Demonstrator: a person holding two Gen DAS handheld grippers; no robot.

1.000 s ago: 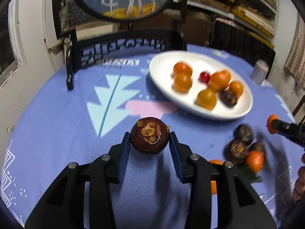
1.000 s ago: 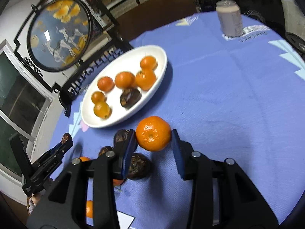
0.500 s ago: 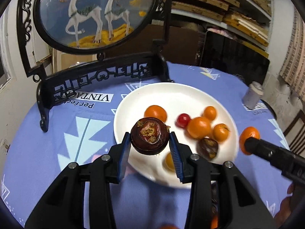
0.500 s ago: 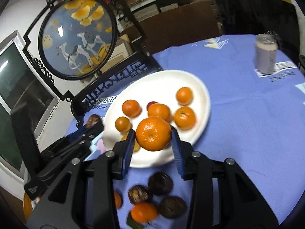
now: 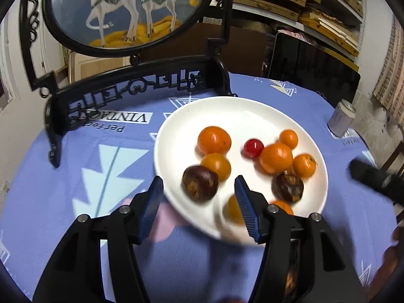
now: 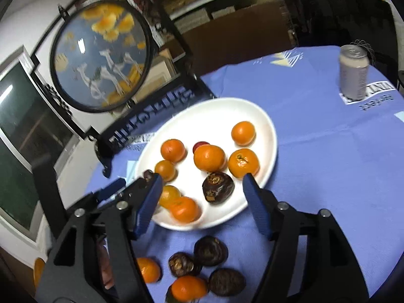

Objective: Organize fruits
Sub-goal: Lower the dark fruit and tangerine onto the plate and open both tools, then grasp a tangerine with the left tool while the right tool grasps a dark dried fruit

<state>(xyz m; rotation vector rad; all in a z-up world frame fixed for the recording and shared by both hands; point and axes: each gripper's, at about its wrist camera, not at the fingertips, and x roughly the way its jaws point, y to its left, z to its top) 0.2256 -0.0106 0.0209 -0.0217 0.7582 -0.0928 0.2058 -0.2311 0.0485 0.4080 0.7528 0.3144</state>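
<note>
A white plate (image 5: 227,111) holds several oranges, a red cherry tomato (image 5: 253,147) and a dark mangosteen (image 5: 287,188). My left gripper (image 5: 198,184) hovers over the plate's near edge, jaws opening. A second mangosteen (image 5: 200,183) lies blurred between its fingers, free of both pads. My right gripper (image 6: 202,179) is above the plate (image 6: 252,106) too, jaws opening. An orange (image 6: 185,209) sits blurred on the plate by its left finger, untouched. Loose mangosteens (image 6: 210,250) and oranges (image 6: 188,289) lie on the cloth below the right gripper.
A black carved stand with a round painted screen (image 5: 131,88) rises behind the plate. A drink can (image 6: 353,73) stands at the far right of the blue tablecloth. A person's hand shows at the left view's right edge.
Both grippers travelled from the loose fruit to above the plate, then opened. The left let go of its mangosteen and the right its orange; both fruits now rest on the plate.
</note>
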